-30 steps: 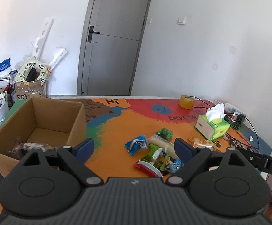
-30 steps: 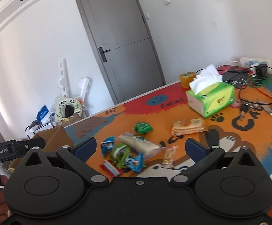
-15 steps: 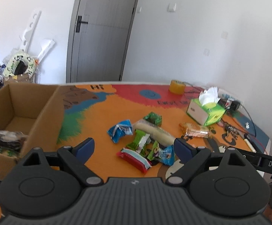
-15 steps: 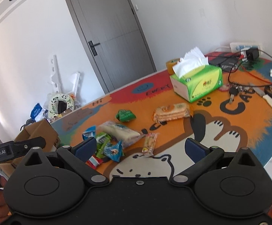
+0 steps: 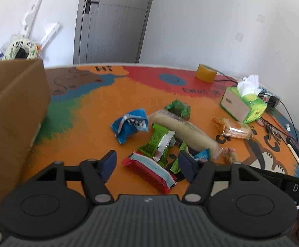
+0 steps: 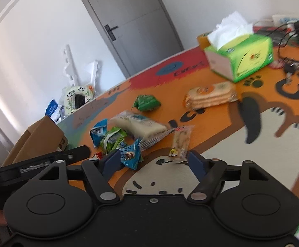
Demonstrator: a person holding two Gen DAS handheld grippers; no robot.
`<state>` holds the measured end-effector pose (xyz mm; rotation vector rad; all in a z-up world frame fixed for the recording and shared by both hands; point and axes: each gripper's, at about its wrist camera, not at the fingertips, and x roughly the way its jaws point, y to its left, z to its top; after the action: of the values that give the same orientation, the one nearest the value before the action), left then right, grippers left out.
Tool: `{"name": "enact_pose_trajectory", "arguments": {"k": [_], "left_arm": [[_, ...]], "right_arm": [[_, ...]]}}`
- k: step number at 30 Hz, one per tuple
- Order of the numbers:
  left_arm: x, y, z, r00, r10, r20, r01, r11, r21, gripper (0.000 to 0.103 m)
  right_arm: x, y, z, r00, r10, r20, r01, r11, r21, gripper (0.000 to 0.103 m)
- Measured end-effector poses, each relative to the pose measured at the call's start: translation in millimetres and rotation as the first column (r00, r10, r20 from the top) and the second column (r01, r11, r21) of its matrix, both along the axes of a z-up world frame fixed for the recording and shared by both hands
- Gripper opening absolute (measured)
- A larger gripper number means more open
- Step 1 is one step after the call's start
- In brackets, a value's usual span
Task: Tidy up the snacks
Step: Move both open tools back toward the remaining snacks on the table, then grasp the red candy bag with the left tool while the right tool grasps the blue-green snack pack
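Left wrist view: I am closing the left gripper [image 5: 147, 162] around the red-and-blue packet [image 5: 149, 169] lying low at centre, pads not yet touching. The cardboard box [image 5: 15, 111] is standing at the left edge. In the right view, I am narrowing the right gripper [image 6: 153, 161] over the small beige snack [image 6: 180, 144], nothing gripped.

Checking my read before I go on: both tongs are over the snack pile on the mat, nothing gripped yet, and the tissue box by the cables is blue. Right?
One thing is off: the tissue box is green, not blue, as the right wrist view shows plainly. The rest stands: the left tongs and right tongs are over the snack pile, jaws closing, nothing gripped yet.
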<state>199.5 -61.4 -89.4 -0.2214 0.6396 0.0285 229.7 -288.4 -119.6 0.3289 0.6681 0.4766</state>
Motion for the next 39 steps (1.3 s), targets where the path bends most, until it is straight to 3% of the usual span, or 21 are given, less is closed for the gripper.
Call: {"name": "enact_pose_trajectory", "arguments": {"k": [10,14,16,34,37,38,39], "left_arm": [[17,-12,-20,0.999,-0.016,-0.037,0.018,0.999,0.034,0.058],[12,-10,-21,1.0,-0.012,-0.026,0.014,0.998,0.064,0.029],[8,-4,-20,0.999,-0.023,-0.023,0.024,0.999,0.04,0.022],[-16,25,-17,1.0,0.024,-0.02,-0.024,1.0,-0.003,0.021],[-17,26,-19,0.999,0.028,-0.018,-0.028,1.0,0.007,0.022],[-17,26,-19,0.999,0.031,-0.016,-0.031,0.999,0.016,0.022],[-17,25,-19,0.999,0.036,-0.016,-0.036,0.999,0.024,0.023]], "right_arm": [[11,13,-7,0.999,0.026,-0.033,-0.026,1.0,-0.002,0.068],[12,17,-6,0.999,0.026,-0.035,-0.026,1.0,-0.003,0.068],[12,21,-5,0.999,0.026,-0.035,-0.026,1.0,-0.004,0.068],[13,66,-5,0.998,0.066,-0.002,-0.066,0.996,-0.067,0.072],[12,71,-5,0.999,0.037,0.013,-0.035,0.992,-0.118,0.055],[12,69,-6,1.0,0.027,0.011,-0.025,0.993,-0.117,0.04],[13,65,-7,1.0,0.029,-0.005,-0.029,0.996,-0.085,0.031]]}}
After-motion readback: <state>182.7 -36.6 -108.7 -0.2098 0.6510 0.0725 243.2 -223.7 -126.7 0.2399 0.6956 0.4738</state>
